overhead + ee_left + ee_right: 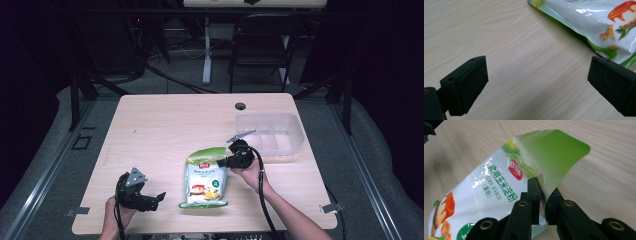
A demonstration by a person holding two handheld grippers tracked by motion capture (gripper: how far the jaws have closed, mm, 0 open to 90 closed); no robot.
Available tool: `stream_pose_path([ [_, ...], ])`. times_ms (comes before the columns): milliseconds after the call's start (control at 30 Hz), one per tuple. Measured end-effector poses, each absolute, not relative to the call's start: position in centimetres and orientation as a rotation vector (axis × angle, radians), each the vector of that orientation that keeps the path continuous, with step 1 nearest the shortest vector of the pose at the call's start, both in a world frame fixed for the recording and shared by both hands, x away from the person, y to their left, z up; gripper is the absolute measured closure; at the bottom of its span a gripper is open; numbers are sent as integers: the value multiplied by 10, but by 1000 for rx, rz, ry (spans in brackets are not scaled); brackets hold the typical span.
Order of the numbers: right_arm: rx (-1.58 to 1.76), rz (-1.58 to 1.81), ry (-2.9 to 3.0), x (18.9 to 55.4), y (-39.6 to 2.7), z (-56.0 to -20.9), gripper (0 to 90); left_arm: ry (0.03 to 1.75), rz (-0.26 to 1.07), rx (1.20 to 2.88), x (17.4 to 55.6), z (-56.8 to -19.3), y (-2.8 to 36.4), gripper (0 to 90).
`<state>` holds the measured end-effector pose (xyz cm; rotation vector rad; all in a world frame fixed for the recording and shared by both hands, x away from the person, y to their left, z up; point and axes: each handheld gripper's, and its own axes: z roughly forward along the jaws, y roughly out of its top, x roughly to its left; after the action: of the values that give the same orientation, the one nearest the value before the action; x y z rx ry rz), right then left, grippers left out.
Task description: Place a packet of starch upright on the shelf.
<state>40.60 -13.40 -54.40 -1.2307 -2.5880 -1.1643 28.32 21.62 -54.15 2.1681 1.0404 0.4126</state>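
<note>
Right claw [223, 161] is pinching the corn starch bag [204, 178] at its right upper edge; in the right gripper view the 2 black jaws are pressed together on the bag's side seam just below the green top flap, which curls up [554, 150]. The person's right hand [250, 172] holds that gripper, cable trailing back along the forearm toward the near edge.

Bag lies flat on the table [165, 125], near-center, slightly right of the middle, white front with green trim and printed label facing up. Bottom end of the bag points to the near edge, top end to the far side.

Left claw [161, 196] sits near the near-left part of the table, just left of the bag's bottom corner, not touching it. Left gripper view: 2 jaws spread wide, bare wood between them, bag's bottom corner [599, 25] ahead and to the right. Left hand [117, 210] at the near edge.

Clear plastic bin [295, 131] stands at the right side of the table, farther away than the bag and just beyond the right gripper. Small dark round hole [240, 105] at the far edge.
</note>
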Motion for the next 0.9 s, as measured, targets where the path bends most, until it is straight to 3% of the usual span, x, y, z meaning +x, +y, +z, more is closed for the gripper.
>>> stream_pose_path([
  [900,-1210,-1248,-2537,392,-142,-524,900,1051,420,2147,282,-540,219,38],
])
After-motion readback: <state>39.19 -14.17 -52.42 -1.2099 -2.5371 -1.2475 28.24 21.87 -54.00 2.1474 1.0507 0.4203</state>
